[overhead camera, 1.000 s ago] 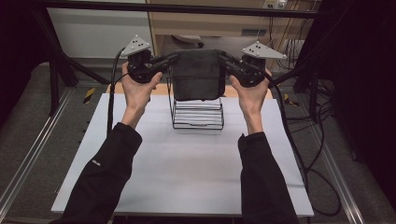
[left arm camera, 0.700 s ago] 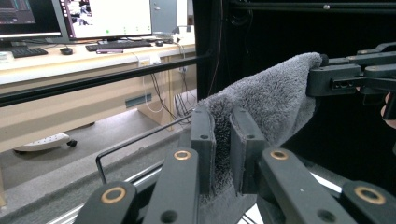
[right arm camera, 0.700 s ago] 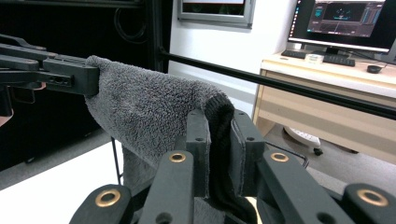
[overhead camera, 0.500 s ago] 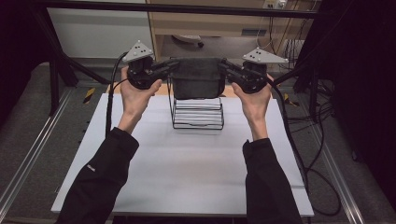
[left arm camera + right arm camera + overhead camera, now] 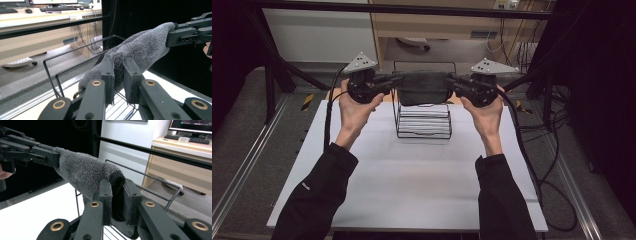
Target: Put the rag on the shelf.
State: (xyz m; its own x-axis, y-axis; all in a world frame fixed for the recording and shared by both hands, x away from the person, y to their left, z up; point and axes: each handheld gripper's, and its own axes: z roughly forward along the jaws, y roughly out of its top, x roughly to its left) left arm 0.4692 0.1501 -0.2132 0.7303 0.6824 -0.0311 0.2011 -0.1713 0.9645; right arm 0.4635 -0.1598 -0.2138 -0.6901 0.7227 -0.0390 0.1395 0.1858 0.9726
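A person's left gripper and right gripper each clamp an end of a grey towel stretched above a wire rack at the table's twelve o'clock edge.

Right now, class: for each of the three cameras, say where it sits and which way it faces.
High view: above the person's side, facing forward and down on the table; both forearms, left gripper, right gripper.
Left gripper view: along its jaws, clamped on the grey towel, toward the right gripper.
Right gripper view: along its jaws toward the left gripper.
Shared: towel, wire rack.
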